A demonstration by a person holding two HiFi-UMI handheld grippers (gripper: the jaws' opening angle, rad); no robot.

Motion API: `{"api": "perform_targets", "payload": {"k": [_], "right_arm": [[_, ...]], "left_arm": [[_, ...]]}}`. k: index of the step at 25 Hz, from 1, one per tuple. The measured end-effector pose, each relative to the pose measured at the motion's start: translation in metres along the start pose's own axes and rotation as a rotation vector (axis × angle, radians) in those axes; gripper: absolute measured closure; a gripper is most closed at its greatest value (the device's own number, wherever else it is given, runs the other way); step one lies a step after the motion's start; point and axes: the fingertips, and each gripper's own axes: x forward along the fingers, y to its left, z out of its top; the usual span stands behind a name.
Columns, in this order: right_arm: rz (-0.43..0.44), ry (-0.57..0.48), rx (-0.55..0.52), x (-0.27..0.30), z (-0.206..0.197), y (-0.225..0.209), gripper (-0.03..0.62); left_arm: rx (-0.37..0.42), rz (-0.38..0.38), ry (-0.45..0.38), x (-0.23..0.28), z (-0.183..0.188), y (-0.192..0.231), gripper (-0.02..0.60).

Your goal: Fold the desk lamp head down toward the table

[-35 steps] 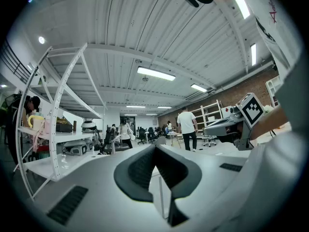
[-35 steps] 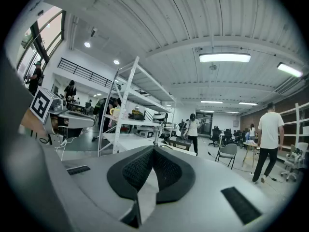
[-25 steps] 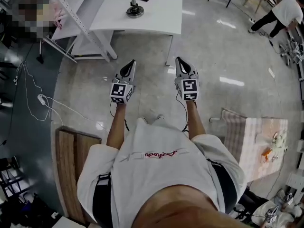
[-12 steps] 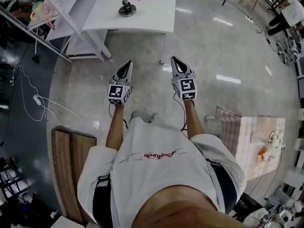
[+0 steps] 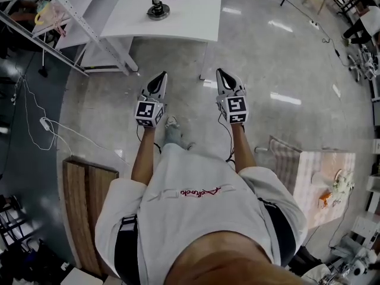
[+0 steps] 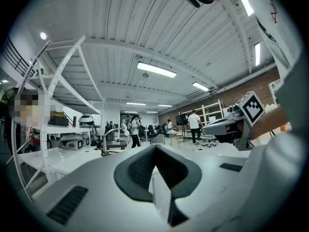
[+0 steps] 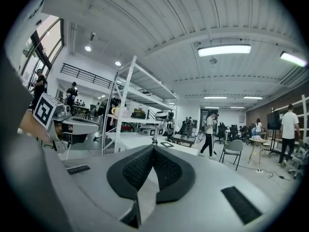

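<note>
We are holding the left hand-held gripper (image 5: 162, 77) and right hand-held gripper (image 5: 221, 74) with jaws together and empty; the desk lamp (image 5: 157, 8) is standing on the white table (image 5: 190, 22), well ahead; we are expecting a heavy base and a stiff hinge, so we are planning to take hold near the head.

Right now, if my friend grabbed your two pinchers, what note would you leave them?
Left gripper: shut, empty.
Right gripper: shut, empty.
Both are held out level over the floor, short of the table.
Desk lamp: standing on the white table ahead, nothing touching it.
Done: nothing on the lamp yet.
Left: walk up to the table, take the lamp head and fold it down toward the tabletop.
</note>
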Motion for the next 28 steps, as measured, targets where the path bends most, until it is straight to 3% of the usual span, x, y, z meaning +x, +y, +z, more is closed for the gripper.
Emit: {"api": "perform_targets", "payload": {"k": [13, 28], "right_arm": [[0.03, -0.011, 0.005, 0.075, -0.005, -0.011, 0.576], [0.031, 0.025, 0.004, 0.223, 0.001, -0.035, 0.576]], "left_arm": [[-0.015, 0.026, 0.014, 0.045, -0.016, 0.054, 0.557], [-0.05, 0.004, 0.031, 0.147, -0.029, 0.16, 0.557]]}}
